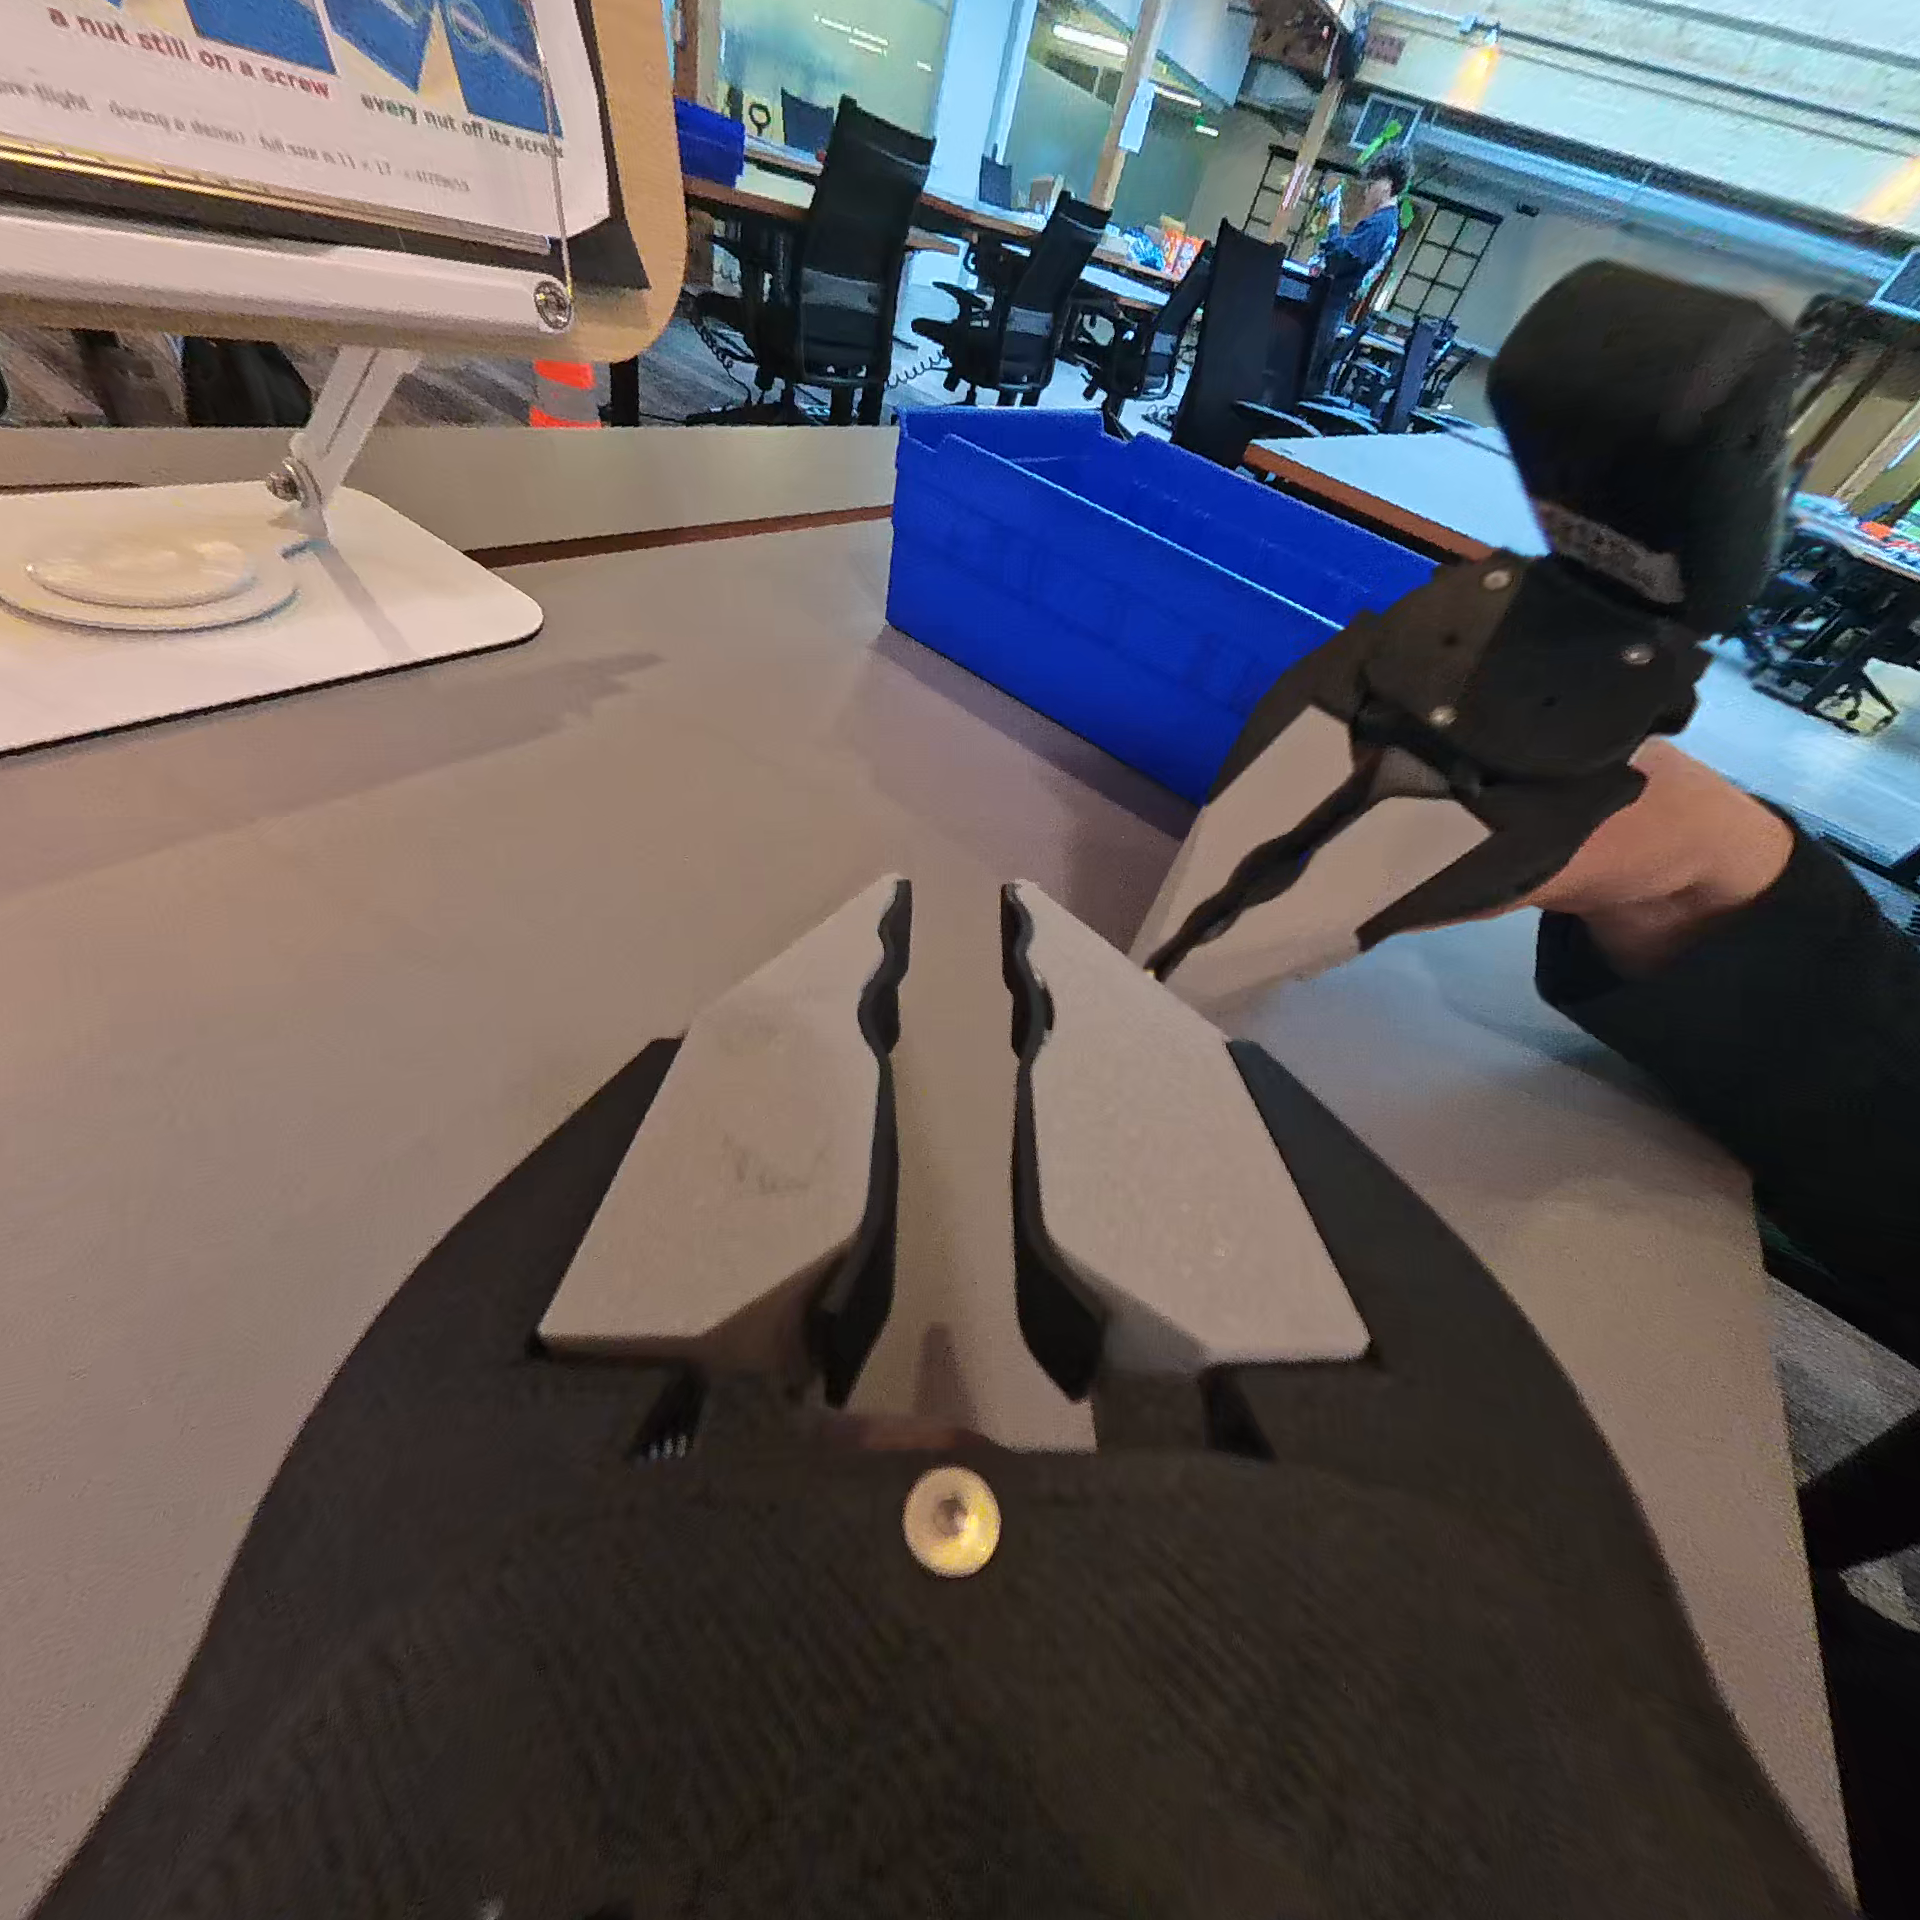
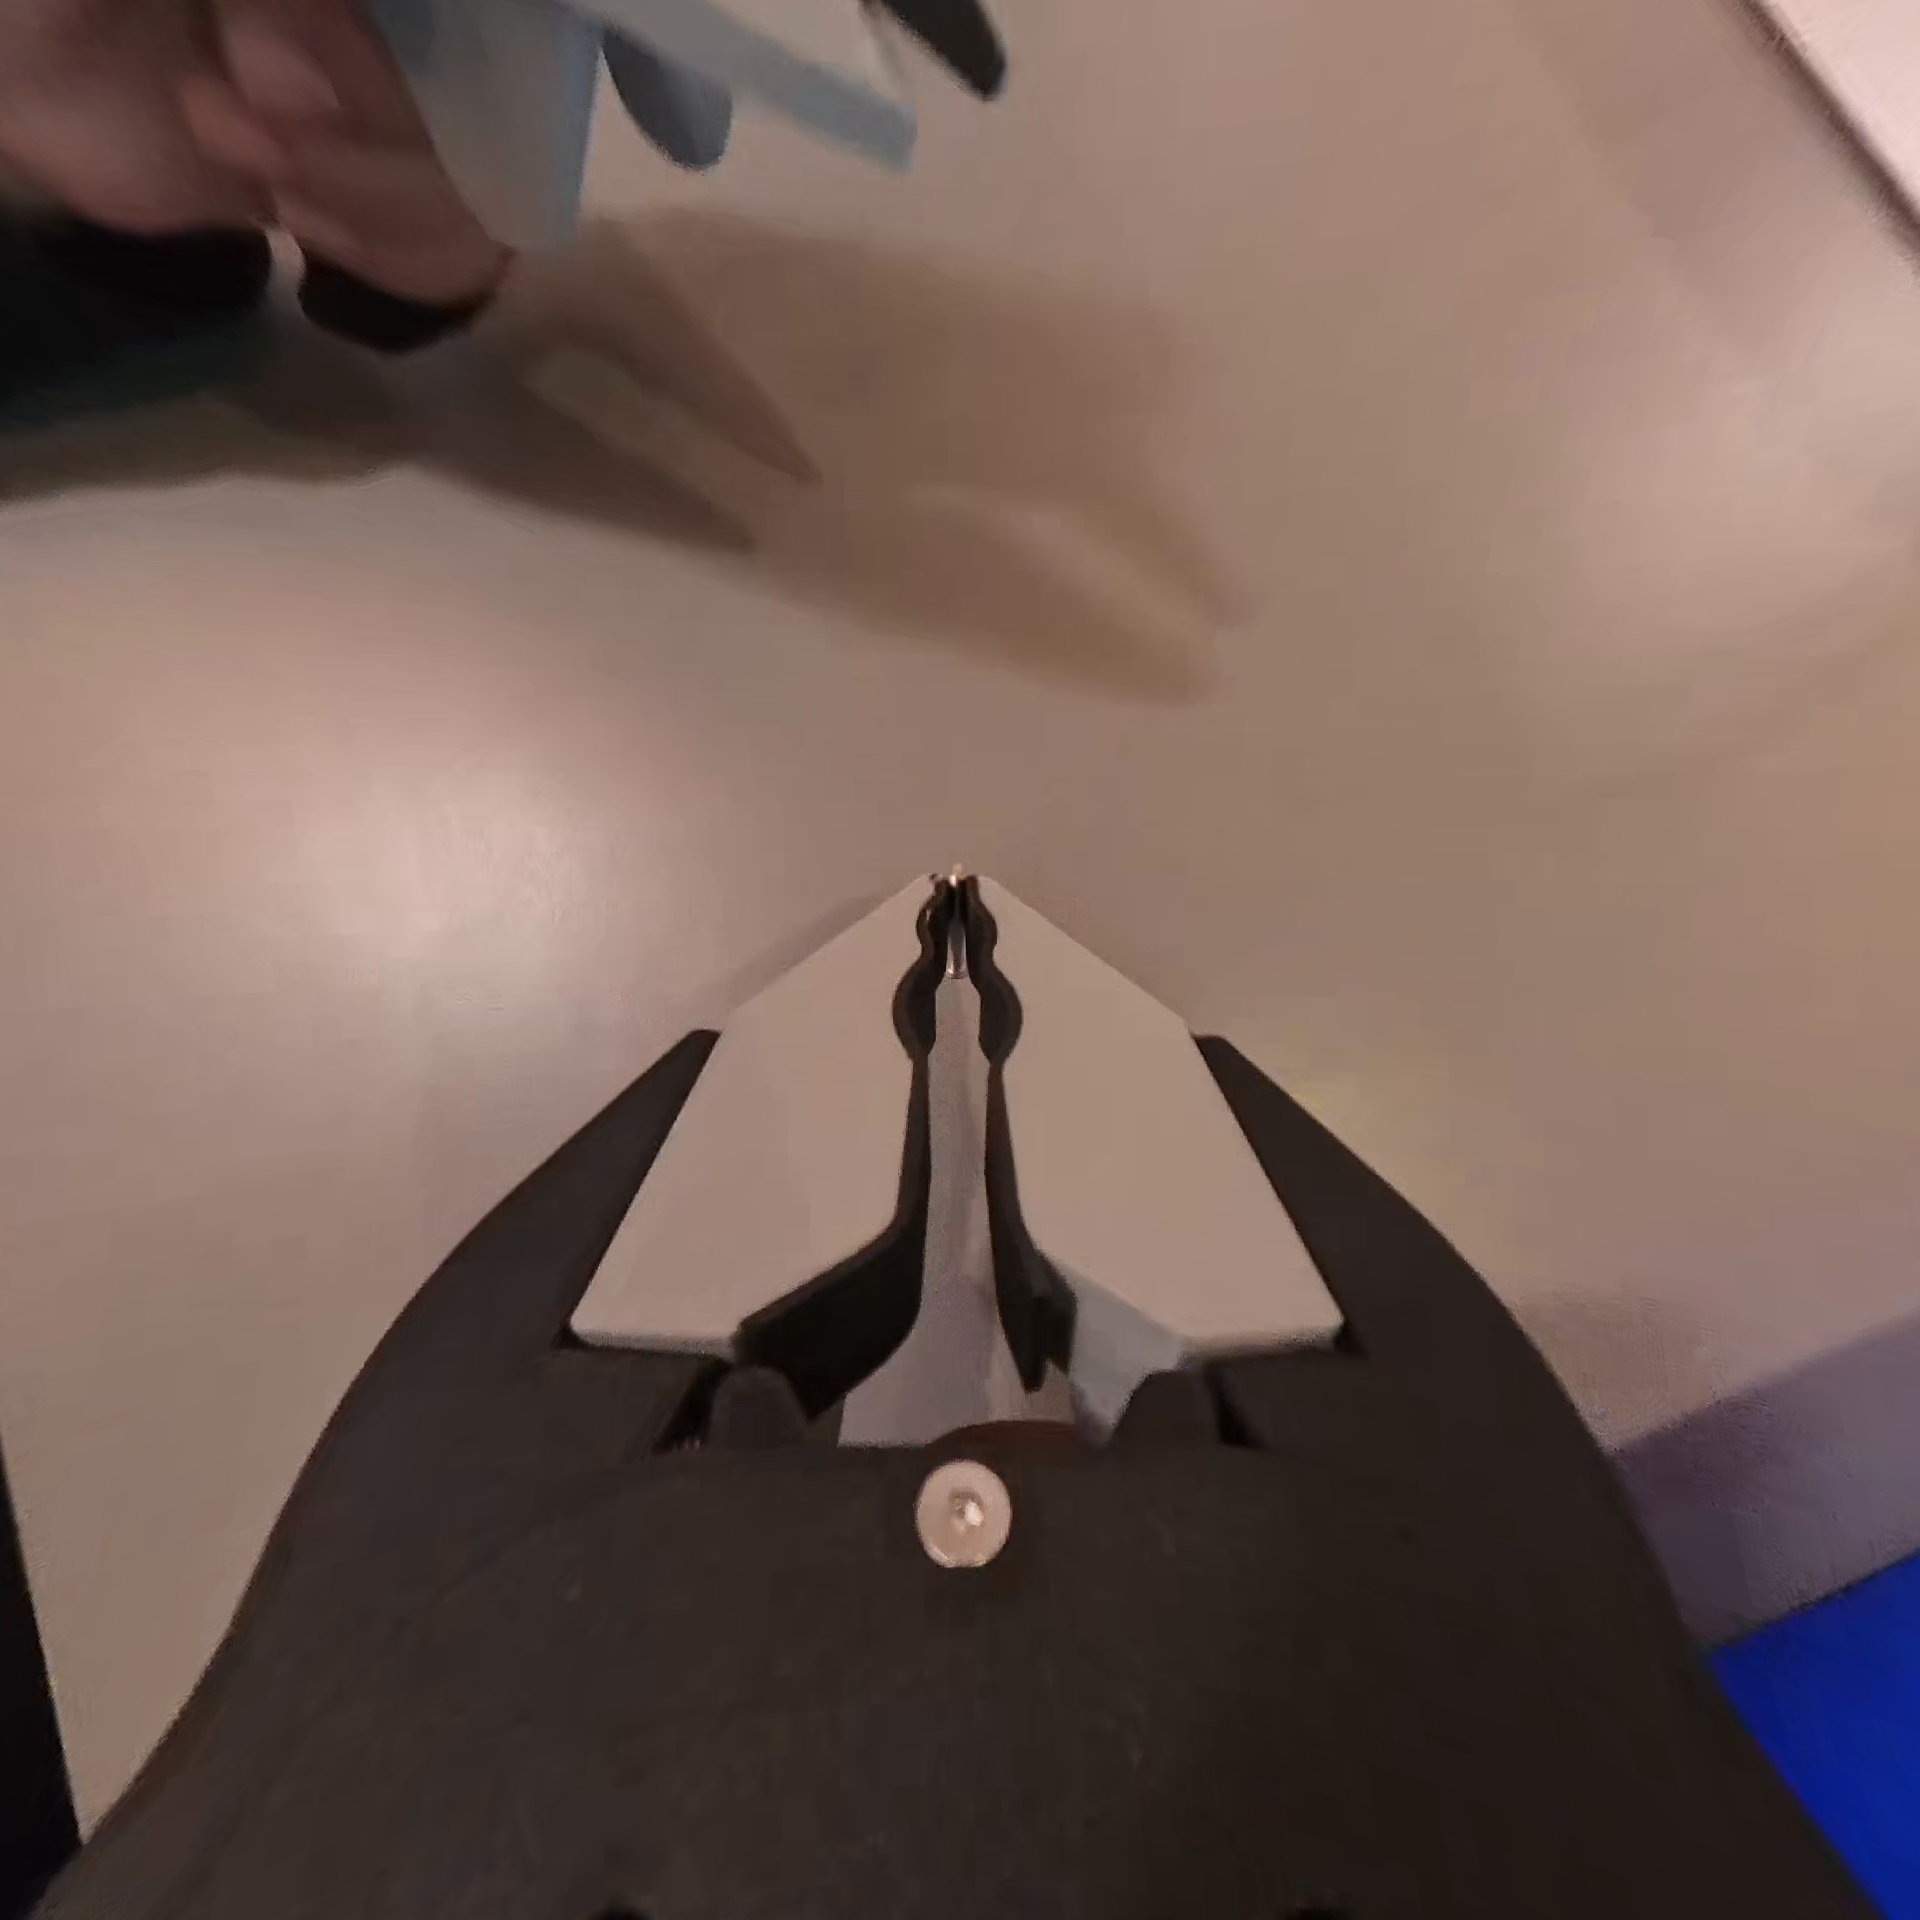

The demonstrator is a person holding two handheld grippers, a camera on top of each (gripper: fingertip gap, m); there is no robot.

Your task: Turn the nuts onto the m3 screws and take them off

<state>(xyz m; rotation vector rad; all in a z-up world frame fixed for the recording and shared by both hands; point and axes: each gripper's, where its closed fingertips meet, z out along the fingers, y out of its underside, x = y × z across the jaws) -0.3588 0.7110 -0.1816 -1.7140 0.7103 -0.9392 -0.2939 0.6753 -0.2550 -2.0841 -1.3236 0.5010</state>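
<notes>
Hovering over the grey table [image 1: 312,987], the left gripper [image 1: 956,904] stands slightly parted, holding nothing; a printed sheet [image 1: 301,94] sits on a white stand beside a blue bin [image 1: 1091,592]. In the right wrist view, the right gripper [image 2: 958,885] pinches a small metal screw [image 2: 957,935] at its tips.

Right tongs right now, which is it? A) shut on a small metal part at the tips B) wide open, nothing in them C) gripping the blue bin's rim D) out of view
A: in the right wrist view the right tongs are pinched together, with a small metal part, likely a screw, caught between the tips over the bare table.
</notes>
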